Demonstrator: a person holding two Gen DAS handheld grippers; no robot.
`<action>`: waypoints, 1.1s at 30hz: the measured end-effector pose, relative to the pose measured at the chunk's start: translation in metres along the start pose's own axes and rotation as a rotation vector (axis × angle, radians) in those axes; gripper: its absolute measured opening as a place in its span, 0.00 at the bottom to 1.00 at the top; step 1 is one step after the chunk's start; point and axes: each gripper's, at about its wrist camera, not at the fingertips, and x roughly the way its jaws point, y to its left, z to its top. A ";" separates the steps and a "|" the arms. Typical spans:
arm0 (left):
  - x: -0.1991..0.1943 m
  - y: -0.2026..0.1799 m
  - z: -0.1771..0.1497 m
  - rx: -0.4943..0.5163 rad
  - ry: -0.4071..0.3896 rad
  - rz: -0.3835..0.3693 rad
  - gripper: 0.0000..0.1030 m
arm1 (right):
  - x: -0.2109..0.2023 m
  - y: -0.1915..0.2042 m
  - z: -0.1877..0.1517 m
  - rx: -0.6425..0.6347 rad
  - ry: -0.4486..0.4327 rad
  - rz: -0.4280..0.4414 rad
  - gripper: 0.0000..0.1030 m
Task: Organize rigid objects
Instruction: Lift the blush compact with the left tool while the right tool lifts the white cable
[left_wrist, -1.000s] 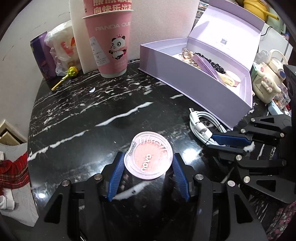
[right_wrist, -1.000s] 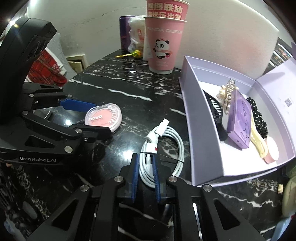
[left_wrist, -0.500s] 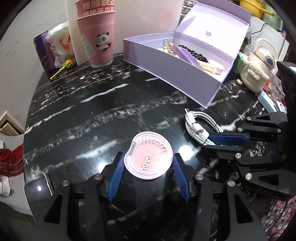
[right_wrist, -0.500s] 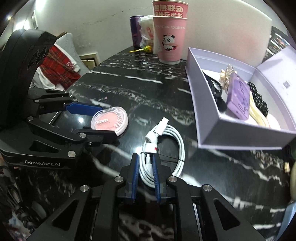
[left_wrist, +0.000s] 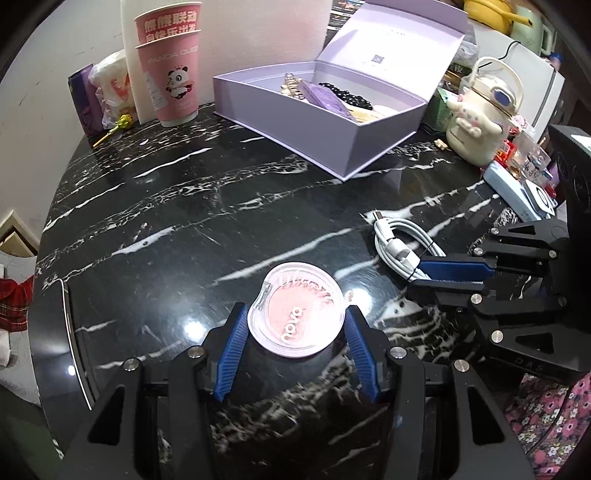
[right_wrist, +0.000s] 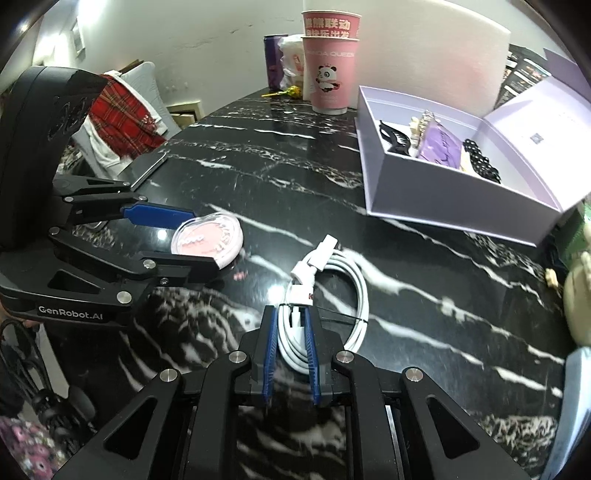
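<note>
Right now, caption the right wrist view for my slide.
Right tongs shut on coiled white cable; left tongs grip pink blush compact.

Bright indoor light glares off the tabletop (left_wrist: 229, 206); fisheye edges blur.

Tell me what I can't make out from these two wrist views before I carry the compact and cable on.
- Lavender box: left view, its near wall hides the floor and the lower parts of the contents.
- Blush compact: right view, the left gripper covers its near rim.
- White cable: left view, the right gripper hides the gripped end.
- Cup print: too small to read.
</note>
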 end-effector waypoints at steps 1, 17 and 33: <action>0.000 -0.003 -0.002 0.008 -0.007 0.014 0.51 | -0.001 0.000 -0.002 -0.006 -0.004 -0.005 0.15; 0.005 -0.002 -0.002 -0.051 -0.052 0.092 0.67 | -0.012 -0.010 -0.010 0.014 -0.086 -0.049 0.61; 0.009 0.000 0.000 -0.090 -0.064 0.140 0.76 | 0.004 -0.014 -0.005 0.024 -0.076 -0.075 0.74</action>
